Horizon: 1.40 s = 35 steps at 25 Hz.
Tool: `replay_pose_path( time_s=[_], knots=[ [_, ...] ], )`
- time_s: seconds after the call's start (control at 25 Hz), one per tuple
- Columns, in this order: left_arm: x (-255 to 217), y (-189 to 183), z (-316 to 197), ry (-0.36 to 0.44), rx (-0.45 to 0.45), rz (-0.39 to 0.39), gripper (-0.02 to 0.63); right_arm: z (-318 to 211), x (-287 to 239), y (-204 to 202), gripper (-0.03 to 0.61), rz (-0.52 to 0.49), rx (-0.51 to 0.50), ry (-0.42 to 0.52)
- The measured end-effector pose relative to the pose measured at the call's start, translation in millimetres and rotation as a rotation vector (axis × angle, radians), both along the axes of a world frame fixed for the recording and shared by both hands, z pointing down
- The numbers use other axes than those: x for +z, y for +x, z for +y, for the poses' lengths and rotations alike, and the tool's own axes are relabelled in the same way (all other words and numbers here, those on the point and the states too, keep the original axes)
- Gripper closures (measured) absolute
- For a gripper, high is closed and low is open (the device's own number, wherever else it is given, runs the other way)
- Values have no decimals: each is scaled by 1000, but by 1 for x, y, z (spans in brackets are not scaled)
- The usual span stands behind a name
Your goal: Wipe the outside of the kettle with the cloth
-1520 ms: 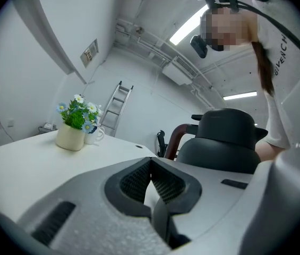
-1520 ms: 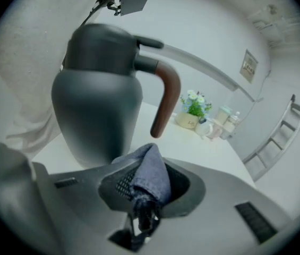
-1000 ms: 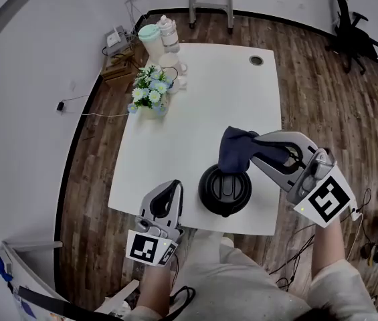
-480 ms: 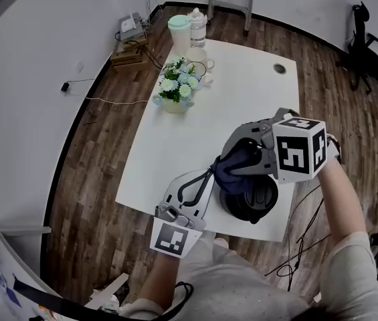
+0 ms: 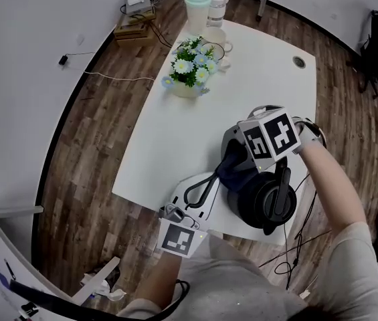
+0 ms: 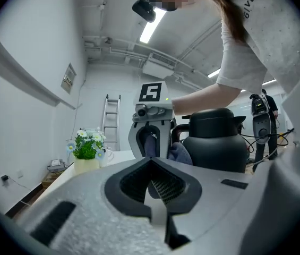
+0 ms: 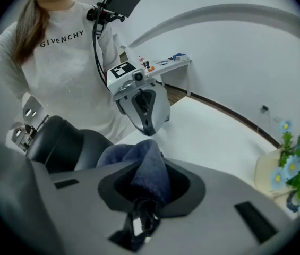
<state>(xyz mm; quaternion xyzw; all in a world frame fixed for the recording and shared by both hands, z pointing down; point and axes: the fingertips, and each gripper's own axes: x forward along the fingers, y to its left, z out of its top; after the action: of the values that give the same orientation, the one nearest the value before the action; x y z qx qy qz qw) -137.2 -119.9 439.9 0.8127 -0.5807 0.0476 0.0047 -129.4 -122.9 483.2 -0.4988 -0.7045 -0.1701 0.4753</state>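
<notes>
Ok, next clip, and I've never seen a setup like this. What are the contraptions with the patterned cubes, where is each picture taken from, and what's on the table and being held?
There is no robot here. A person holds a two-jaw gripper in each hand, and the marker cubes are part of those grippers. The top-down picture comes from a camera on the person's head. The other two come from cameras riding on each gripper, looking along its jaws.

On the white table stand a black kettle close to the person, a pot of flowers farther off, and some containers at the far end.

The right gripper is shut on a dark blue cloth and holds it at the kettle's side. The left gripper is shut with nothing in it, beside the kettle.
</notes>
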Motion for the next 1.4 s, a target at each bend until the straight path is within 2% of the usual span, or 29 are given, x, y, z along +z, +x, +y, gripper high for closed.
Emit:
replay_pose_path(
  time_s=[0.2,0.44,0.52,0.64,0.84,0.96,1.08,1.2,1.28,1.4],
  knots=[
    [14,-10,3,-22,-29,12,611,4,41,3,514,167,-60,7],
    [27,-20,9,-47,-61,24,611,5,73,9,514,227,-104,48],
    [28,-22,9,-45,-70,22,611,5,76,8,514,214,-113,58],
    [26,-20,11,-45,-74,17,611,-4,59,-11,514,60,-86,76],
    [0,-13,13,-8,-79,6,611,-31,-32,-29,514,-271,86,141],
    [-23,-8,14,36,-79,-16,611,-33,-109,-24,514,-534,241,194],
    [-46,-5,21,68,-95,-43,611,-21,-176,0,514,-765,464,308],
    [-64,-4,35,78,-158,35,611,6,-213,42,514,-908,659,474],
    [-71,-2,47,99,-172,40,611,30,-218,63,514,-966,765,553],
    [-69,-2,63,127,-196,27,611,71,-184,72,514,-929,951,593]
  ],
)
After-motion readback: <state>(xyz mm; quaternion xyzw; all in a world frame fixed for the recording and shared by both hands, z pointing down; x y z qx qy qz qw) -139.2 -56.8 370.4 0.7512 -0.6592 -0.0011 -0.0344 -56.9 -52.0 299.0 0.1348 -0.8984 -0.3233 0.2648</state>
